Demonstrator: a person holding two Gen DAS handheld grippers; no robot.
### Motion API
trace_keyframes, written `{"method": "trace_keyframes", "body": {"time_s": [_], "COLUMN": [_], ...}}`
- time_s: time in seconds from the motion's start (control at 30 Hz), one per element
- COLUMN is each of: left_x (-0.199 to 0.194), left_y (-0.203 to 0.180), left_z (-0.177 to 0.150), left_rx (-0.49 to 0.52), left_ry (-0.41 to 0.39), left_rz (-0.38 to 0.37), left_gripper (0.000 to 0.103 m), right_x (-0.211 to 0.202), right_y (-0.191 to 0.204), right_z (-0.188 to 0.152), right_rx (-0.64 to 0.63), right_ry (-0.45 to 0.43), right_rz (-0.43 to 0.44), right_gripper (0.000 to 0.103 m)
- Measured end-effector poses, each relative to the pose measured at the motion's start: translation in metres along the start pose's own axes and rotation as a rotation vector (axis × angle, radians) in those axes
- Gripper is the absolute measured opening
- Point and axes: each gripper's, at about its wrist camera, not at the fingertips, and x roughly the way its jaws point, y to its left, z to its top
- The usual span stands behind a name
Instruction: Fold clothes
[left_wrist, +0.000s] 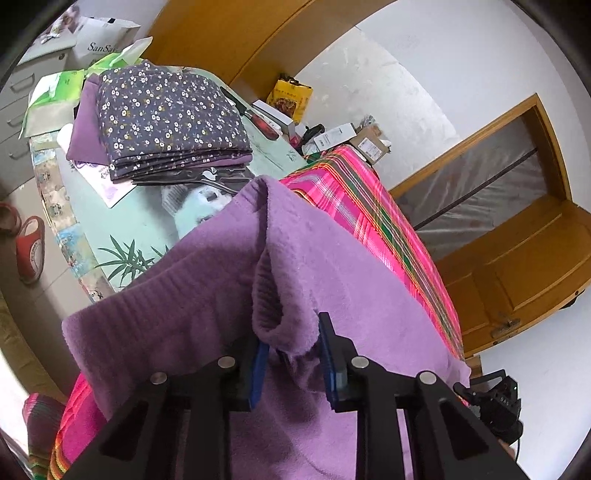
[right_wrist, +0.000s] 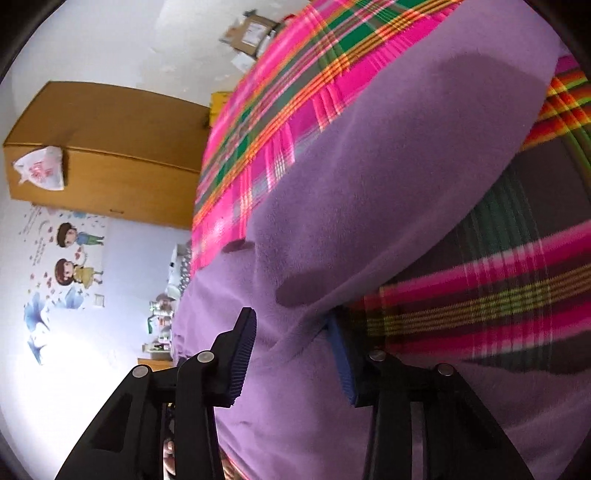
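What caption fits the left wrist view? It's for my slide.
Left gripper pinching a purple fleece garment over a pink plaid bedspread.

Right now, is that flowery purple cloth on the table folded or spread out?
Folded. The floral cloth sits as a neat rectangle, its stacked layered edges showing along the near side, on top of a plain purple garment on the table.

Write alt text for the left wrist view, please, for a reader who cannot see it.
The left gripper pinches a fold of a purple fleece garment draped over a pink plaid cloth. Behind it, a table holds a folded floral fabric stack beside a wooden door.
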Motion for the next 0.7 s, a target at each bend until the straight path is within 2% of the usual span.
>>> {"method": "trace_keyframes", "body": {"time_s": [0.13,0.17,0.23,0.27,0.3,0.4,0.5,0.7], "left_x": [0.001,0.001,0.001,0.001,0.002,0.002,-0.004,-0.023], "left_y": [0.000,0.001,0.001,0.001,0.002,0.002,-0.006,-0.026], "left_z": [-0.001,-0.001,-0.001,-0.001,-0.001,0.000,0.003,0.021], "left_rx": [0.008,0.009,0.012,0.011,0.011,0.014,0.043,0.093], "left_ry": [-0.005,-0.005,-0.006,-0.004,-0.001,0.010,-0.005,-0.057], "left_rz": [0.002,0.001,0.002,0.001,0.000,-0.004,-0.011,-0.057], "left_gripper": [0.025,0.024,0.022,0.020,0.017,0.010,0.009,0.008], "right_x": [0.002,0.002,0.004,0.006,0.006,0.004,-0.003,-0.036], "right_y": [0.003,0.004,0.008,0.006,0.004,0.000,0.001,0.028], "right_z": [0.004,0.004,0.003,0.001,0.000,-0.003,-0.006,-0.014], "right_rx": [-0.016,-0.033,-0.082,-0.092,-0.100,-0.124,-0.146,-0.240], "right_ry": [0.004,-0.001,-0.014,-0.019,-0.023,-0.038,-0.067,-0.162], "right_rz": [-0.026,-0.041,-0.088,-0.102,-0.108,-0.093,-0.056,0.034], "right_gripper": [0.042,0.037,0.021,0.010,0.006,0.005,0.004,0.004]}}
